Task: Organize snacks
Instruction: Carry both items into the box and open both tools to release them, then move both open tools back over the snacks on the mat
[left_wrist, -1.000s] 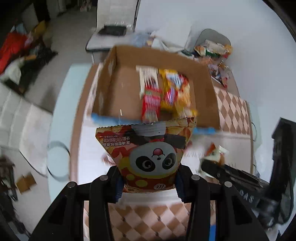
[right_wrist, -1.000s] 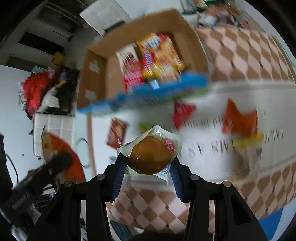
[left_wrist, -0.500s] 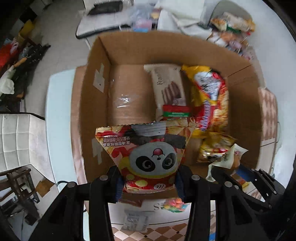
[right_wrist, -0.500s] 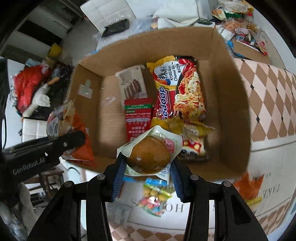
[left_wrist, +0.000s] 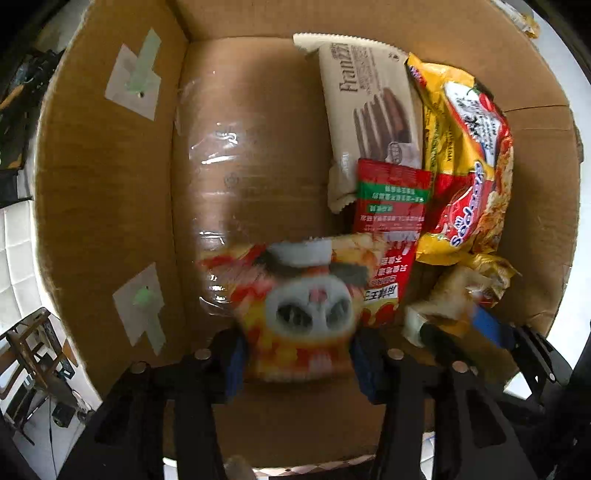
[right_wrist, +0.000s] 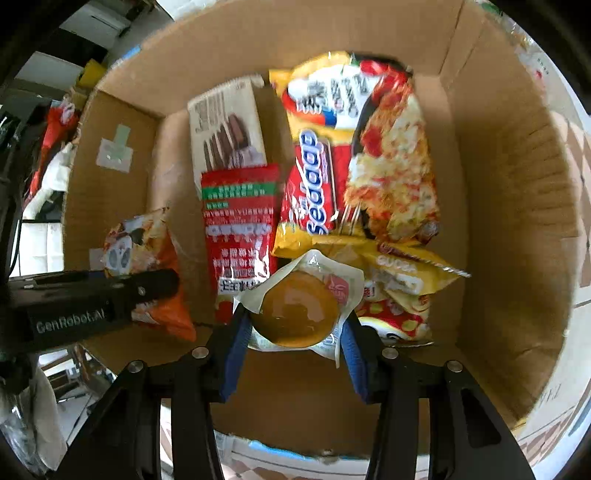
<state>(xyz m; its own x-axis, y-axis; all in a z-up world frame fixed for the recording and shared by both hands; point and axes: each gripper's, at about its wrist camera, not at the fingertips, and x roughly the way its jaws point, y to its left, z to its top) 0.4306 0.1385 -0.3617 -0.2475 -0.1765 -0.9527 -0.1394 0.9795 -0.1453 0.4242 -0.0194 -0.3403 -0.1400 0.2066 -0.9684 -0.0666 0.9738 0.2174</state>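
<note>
My left gripper (left_wrist: 299, 360) is shut on a panda snack bag (left_wrist: 303, 306), held low inside the cardboard box (left_wrist: 103, 192) over its bare left floor. It also shows in the right wrist view (right_wrist: 136, 258). My right gripper (right_wrist: 295, 354) is shut on a clear pack with a round brown bun (right_wrist: 299, 310), held inside the box (right_wrist: 517, 206) above the snacks at its near right. In the box lie a beige wafer pack (left_wrist: 369, 110), a red packet (left_wrist: 391, 210) and a yellow noodle bag (left_wrist: 469, 166).
The right gripper's finger and bun pack (left_wrist: 443, 314) show at the lower right of the left wrist view. The left gripper's black arm (right_wrist: 74, 299) crosses the left of the right wrist view. A checked cloth (right_wrist: 554, 432) lies outside the box's near wall.
Both grippers have moved forward and down into the box with their packs still held. The box now fills both views.
</note>
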